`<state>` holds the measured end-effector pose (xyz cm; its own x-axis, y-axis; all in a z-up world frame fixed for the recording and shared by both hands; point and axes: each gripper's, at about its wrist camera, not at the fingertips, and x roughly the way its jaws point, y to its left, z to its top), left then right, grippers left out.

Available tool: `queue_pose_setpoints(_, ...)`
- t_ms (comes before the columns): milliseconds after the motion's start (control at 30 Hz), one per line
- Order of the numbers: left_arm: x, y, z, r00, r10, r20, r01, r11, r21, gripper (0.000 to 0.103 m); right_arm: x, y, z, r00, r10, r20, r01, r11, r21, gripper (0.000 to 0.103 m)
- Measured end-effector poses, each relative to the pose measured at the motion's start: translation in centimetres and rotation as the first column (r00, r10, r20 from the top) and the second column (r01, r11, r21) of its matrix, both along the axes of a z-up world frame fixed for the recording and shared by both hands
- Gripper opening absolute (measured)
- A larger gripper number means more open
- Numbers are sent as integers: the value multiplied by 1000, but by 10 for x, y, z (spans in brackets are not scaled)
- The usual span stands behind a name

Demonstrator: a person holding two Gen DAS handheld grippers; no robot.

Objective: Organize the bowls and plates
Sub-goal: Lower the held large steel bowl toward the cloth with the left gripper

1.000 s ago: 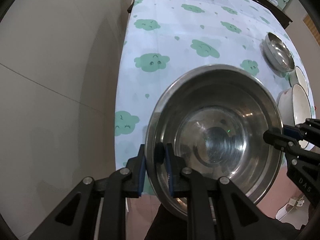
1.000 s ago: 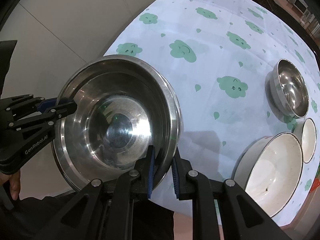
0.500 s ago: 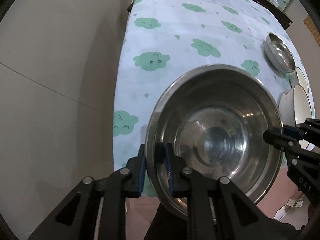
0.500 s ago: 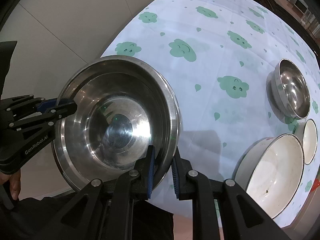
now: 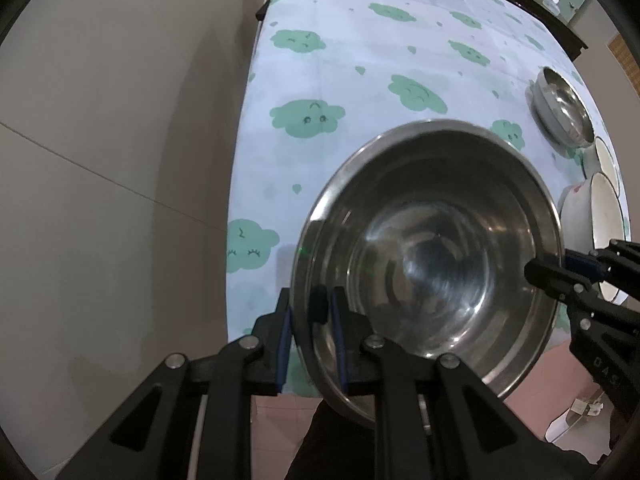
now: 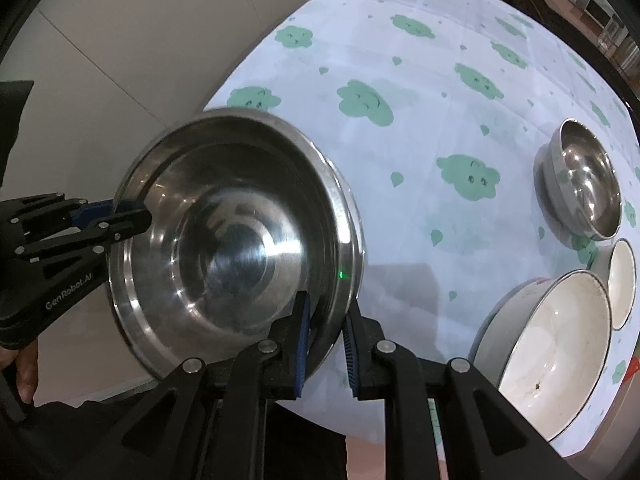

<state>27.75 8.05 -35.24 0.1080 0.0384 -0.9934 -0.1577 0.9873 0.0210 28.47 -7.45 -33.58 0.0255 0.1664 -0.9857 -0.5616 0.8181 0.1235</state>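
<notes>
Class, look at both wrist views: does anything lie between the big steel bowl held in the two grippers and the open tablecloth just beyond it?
Nothing visible does. The big steel bowl hangs over the near table edge; the tablecloth beyond is bare, the other bowls off right.

My left wrist camera looks forward along my left fingers (image 5: 310, 322), close on the steel bowl (image 5: 432, 256), facing down the table's (image 5: 360, 40) left edge. My right wrist camera sits equally near, facing the far right side. Both share that bowl, the tablecloth, and the right-hand bowls.
</notes>
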Motion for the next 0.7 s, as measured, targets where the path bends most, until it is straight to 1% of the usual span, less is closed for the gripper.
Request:
queue_pose_setpoints(267,-1,1,-1,1000,-5,-2,5,1000,-7,16,1,4,-1,1000,-3,14,3,1000,-13,19)
queue_pose_setpoints(300,-1,1,0,1000,-7,1,7,1000,-11,16,1,5,-2,1000,1,16,0,1000,-17,19)
queue_pose_setpoints(367,-2,0,3,1000,-14,18,14,1000,-15,21,0,5,-2,1000,-1,22,2,1000,-29,20)
queue_pose_setpoints(467,-2,-2,5,999,-26,26,27,1000,-10,21,1,3,-1,1000,-12,17,12,1000,-23,20)
queue_pose_setpoints(600,-2,-2,7,999,-27,27,28,999,-22,22,0,2,-1,1000,-24,17,24,1000,-16,20)
queue_pose_setpoints(700,-3,-2,8,999,-28,29,29,999,-24,22,-1,2,-2,999,-32,18,32,999,-24,29)
